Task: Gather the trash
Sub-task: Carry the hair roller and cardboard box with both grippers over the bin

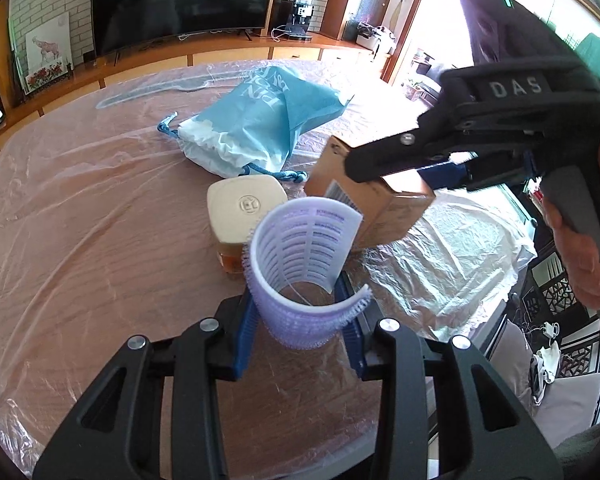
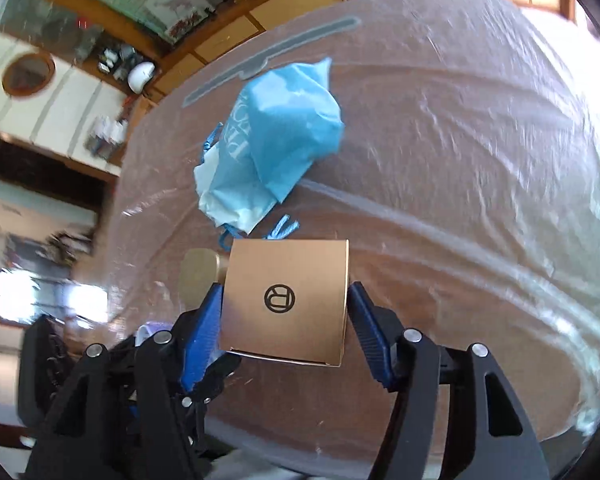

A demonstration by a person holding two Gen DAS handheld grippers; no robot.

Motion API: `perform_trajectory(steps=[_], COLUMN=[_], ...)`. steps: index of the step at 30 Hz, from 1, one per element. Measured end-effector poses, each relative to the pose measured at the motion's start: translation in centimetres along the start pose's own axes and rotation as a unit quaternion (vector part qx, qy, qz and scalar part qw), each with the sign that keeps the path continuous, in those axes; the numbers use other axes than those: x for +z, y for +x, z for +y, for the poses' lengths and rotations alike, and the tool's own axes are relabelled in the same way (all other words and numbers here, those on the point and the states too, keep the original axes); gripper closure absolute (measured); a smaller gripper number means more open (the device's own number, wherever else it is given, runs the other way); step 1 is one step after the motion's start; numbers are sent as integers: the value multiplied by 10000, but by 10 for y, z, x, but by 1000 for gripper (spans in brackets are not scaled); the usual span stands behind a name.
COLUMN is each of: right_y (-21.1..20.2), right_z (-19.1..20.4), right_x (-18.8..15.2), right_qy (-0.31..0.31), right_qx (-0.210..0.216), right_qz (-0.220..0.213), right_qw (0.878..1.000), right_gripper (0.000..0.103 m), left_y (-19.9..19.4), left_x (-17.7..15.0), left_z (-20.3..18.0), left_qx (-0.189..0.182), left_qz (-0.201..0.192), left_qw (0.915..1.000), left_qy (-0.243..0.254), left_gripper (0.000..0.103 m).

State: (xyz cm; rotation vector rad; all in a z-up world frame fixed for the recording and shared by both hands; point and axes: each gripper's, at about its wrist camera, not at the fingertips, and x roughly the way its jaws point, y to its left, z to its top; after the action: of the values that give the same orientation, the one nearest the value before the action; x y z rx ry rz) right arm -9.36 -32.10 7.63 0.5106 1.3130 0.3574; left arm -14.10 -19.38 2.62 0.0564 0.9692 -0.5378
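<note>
Gripping, left gripper (image 1: pixel 304 320): closed around lilac hair roller (image 1: pixel 300 280).
Right gripper (image 2: pixel 284 320): clamping gold carton (image 2: pixel 286 300).
Nearby: blue drawstring bag (image 1: pixel 256 120), gold-lidded jar (image 1: pixel 244 212).

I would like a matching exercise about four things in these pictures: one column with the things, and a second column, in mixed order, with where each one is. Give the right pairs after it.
Things:
1. curled lilac sheet
2. gold box
3. blue drawstring bag
4. jar with the cream lid

Places:
A. lying on the table's plastic cover, far side
B. held between the left tongs
C. held between the right tongs
D. standing on the table, beside the box

Pairs: 1-B, 2-C, 3-A, 4-D
</note>
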Motion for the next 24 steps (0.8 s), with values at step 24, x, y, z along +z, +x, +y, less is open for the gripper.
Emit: perform_trajectory(steps=[24], right_y=[-37], right_z=[-5], right_x=[-52], right_qy=[-45], right_qx=[704], right_qz=[-483], right_qw=[9963], right_gripper=[42], left_y=[-42], left_x=[-20], left_z=[13], left_qx=[281], left_qz=[-235], left_qw=[9991], left_qy=[-208], left_gripper=[64])
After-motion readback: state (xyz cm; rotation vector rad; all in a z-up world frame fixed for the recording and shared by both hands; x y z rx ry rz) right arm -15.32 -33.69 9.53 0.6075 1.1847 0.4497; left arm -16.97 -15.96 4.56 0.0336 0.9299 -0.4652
